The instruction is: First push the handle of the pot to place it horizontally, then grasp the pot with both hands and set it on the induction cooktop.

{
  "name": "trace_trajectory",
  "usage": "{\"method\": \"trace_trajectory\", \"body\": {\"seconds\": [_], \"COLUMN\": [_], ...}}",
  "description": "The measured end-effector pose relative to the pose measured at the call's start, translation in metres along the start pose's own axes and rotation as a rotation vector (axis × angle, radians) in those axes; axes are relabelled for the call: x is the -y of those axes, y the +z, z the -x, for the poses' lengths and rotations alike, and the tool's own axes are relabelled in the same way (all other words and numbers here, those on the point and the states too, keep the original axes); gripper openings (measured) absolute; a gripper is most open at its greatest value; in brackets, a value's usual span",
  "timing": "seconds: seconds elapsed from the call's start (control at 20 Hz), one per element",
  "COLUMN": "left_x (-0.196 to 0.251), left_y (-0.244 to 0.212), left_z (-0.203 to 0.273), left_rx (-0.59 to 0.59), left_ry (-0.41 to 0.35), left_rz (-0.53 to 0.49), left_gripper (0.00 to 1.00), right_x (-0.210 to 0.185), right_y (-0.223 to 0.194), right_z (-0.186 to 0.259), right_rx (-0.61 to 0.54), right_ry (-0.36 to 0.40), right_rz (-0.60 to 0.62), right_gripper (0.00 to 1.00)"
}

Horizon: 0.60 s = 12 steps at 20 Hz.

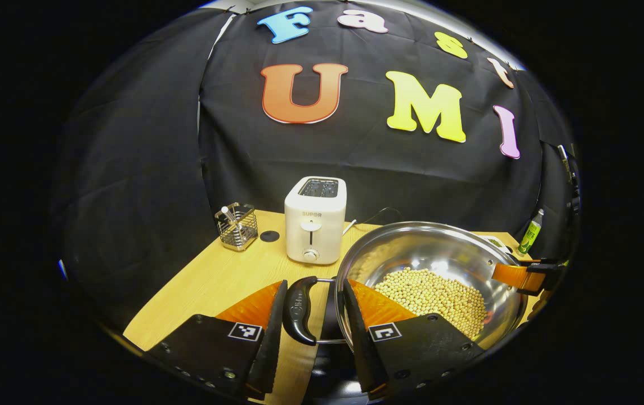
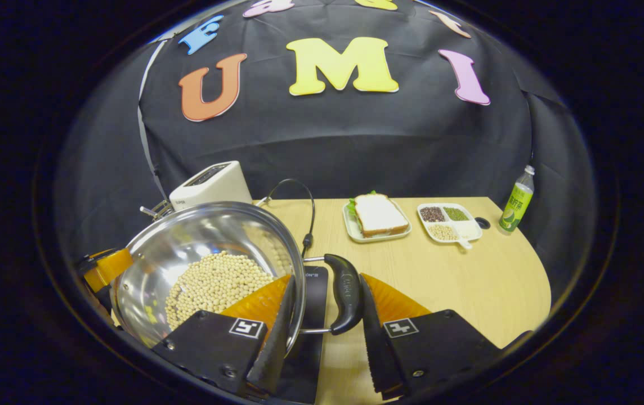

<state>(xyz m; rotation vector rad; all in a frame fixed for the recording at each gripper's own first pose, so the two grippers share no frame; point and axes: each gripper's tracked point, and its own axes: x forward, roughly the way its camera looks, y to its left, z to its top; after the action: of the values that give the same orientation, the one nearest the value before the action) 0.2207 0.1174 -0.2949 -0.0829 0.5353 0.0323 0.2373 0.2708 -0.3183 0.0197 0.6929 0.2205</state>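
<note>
A steel pot (image 1: pixel 440 253) (image 2: pixel 187 242) holding soybeans (image 1: pixel 434 295) sits over the black induction cooktop (image 2: pixel 313 337) on the wooden table (image 2: pixel 468 281). My left gripper (image 1: pixel 315 285) is shut on the pot's left handle (image 1: pixel 299 309), one finger outside the black grip and the other inside the rim. My right gripper (image 2: pixel 326 277) clasps the right handle (image 2: pixel 347 292) the same way. Each view shows the other gripper at the pot's far rim, the right gripper (image 1: pixel 524 275) and the left gripper (image 2: pixel 105 267). Whether the pot's base touches the cooktop is hidden.
A white toaster (image 1: pixel 315 222) and a wire basket (image 1: pixel 237 225) stand behind the pot. Further right are a plate with a sandwich (image 2: pixel 378 216), a divided dish of grains (image 2: pixel 448 220) and a green bottle (image 2: pixel 516 199). A black cable (image 2: pixel 299 208) loops near the pot.
</note>
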Motion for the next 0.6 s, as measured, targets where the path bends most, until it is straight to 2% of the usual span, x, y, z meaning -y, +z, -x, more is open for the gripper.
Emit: {"method": "trace_trajectory", "body": {"seconds": [0.35, 0.4, 0.45, 0.6], "left_x": [-0.004, -0.003, -0.002, -0.003], "left_y": [-0.027, -0.031, -0.024, -0.029], "left_z": [-0.013, -0.015, -0.012, -0.016], "left_rx": [-0.038, -0.049, -0.013, 0.000], "left_ry": [0.003, 0.003, -0.005, -0.009], "left_rz": [0.017, 0.022, 0.027, 0.049], "left_gripper": [0.54, 0.54, 0.54, 0.54], "right_x": [0.002, 0.003, 0.004, 0.004], "right_y": [-0.029, -0.028, -0.029, -0.028], "right_z": [-0.017, -0.015, -0.016, -0.016], "right_rx": [-0.031, -0.009, -0.006, 0.019], "right_ry": [-0.010, -0.005, -0.006, 0.005], "right_rz": [-0.016, -0.020, -0.012, -0.033], "right_gripper": [0.64, 0.64, 0.63, 0.63]}}
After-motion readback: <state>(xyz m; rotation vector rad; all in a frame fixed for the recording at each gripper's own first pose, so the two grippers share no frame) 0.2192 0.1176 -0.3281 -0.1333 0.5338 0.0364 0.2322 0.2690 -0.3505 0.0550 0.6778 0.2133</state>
